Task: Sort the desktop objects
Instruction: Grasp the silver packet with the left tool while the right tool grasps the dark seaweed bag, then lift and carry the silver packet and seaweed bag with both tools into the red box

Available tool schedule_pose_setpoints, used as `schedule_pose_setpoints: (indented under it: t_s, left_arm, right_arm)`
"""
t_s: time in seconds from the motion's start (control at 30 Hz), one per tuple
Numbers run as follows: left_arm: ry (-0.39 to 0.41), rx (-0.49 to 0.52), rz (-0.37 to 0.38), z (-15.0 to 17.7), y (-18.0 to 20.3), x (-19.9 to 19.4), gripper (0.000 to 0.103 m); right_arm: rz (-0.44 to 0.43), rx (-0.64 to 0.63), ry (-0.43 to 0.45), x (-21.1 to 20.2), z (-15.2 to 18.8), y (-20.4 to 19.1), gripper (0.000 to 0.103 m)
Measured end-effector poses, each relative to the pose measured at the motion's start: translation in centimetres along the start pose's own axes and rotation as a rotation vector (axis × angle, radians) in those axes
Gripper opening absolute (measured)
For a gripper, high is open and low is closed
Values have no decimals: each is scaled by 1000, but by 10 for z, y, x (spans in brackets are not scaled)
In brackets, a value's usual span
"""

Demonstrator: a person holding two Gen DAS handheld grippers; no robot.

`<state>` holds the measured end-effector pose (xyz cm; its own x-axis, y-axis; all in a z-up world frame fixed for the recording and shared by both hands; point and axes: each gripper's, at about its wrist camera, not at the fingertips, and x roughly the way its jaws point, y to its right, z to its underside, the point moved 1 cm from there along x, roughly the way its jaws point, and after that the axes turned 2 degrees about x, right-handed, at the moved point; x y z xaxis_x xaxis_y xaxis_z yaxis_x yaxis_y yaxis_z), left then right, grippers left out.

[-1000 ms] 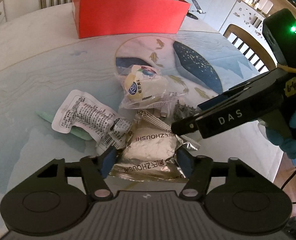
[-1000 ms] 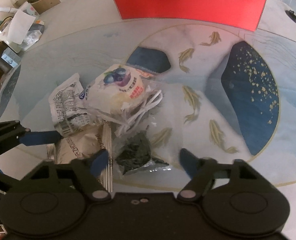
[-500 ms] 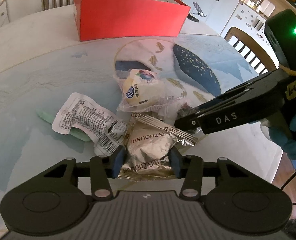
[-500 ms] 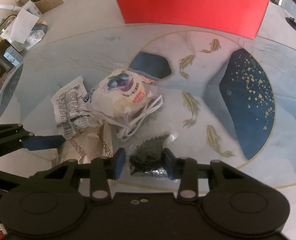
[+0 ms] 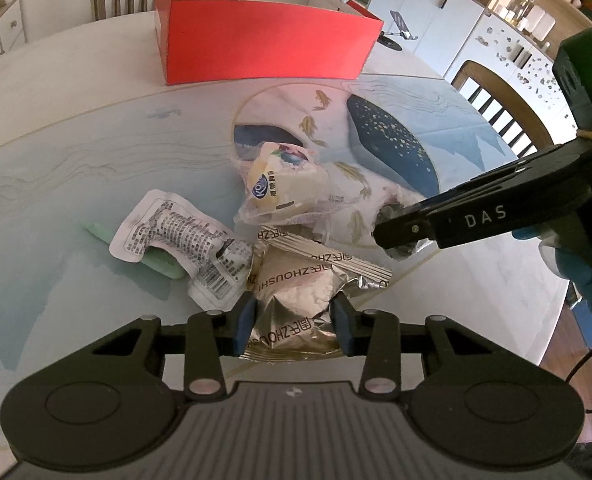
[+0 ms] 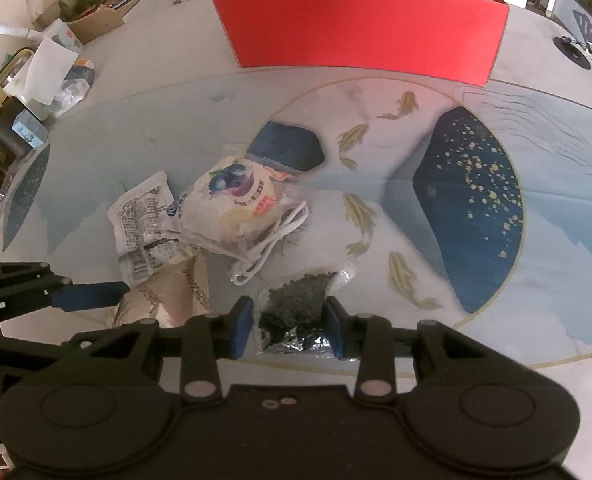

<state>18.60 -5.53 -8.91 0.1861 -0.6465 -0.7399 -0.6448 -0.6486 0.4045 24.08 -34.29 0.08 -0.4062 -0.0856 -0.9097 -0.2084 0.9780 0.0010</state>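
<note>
A crumpled silver foil snack packet (image 5: 292,284) lies at the table's near edge. My left gripper (image 5: 293,328) is closing its jaws on it, and both blue pads touch the packet's sides. A small clear packet of dark green flakes (image 6: 292,304) sits between the blue pads of my right gripper (image 6: 288,328), whose jaws are also closing and press on it. In the left wrist view the right gripper's black finger (image 5: 415,228) covers most of that dark packet. An open red box (image 5: 264,48) stands at the far side of the table.
A blueberry bun in clear wrap (image 6: 236,200), a coiled white cable (image 6: 272,240) and a white printed sachet (image 5: 180,232) over a green bar (image 5: 156,260) lie just beyond. A wooden chair (image 5: 495,108) stands right. A blue-gloved hand (image 5: 587,268) holds the right gripper.
Both grippers' jaws have narrowed from wide apart onto their packets: the left onto the silver foil packet, the right onto the dark green one. Neither hand has shifted noticeably.
</note>
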Motion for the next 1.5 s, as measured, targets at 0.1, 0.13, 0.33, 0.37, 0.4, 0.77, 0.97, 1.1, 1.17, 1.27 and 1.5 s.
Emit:
schedule_pose_setpoints:
  t_s: [0.1,0.13,0.33,0.37,0.4,0.77,0.97,1.1,1.17,1.27,1.5]
  left_arm:
    - [4,-1,6,-1,1,-3,39]
    - [6,-1,7,-1,1,-4,39]
    - [17,13,10,1,7,-12,38]
    - [19,13,10,2,8,-13,38]
    - [25,15,10,3,8,-14,38]
    - [82,19,22,-4,21,-40,37]
    - [113,21,18,-15,30,-53,37]
    - [144,23,-1,-25,36,-63,37]
    - [162,15,-8,-32,37,-68,37]
    - [190,9,-16,-42,40,-74,37]
    - [247,-29,-30,-70,43,-86,37]
  right_arm:
    - [5,4,2,-3,2,2,38]
    - [3,6,3,-4,3,2,38]
    - [1,9,16,-16,7,4,38]
    - [1,9,18,-18,8,4,38]
    - [2,9,20,-19,8,5,38]
    - [16,19,57,-47,16,13,38]
    - [18,12,82,-64,17,11,38]
    - [17,5,116,-80,15,11,38]
    - [15,6,135,-88,13,12,38]
    - [13,9,165,-100,8,13,38]
    - [19,1,226,-118,-9,16,38]
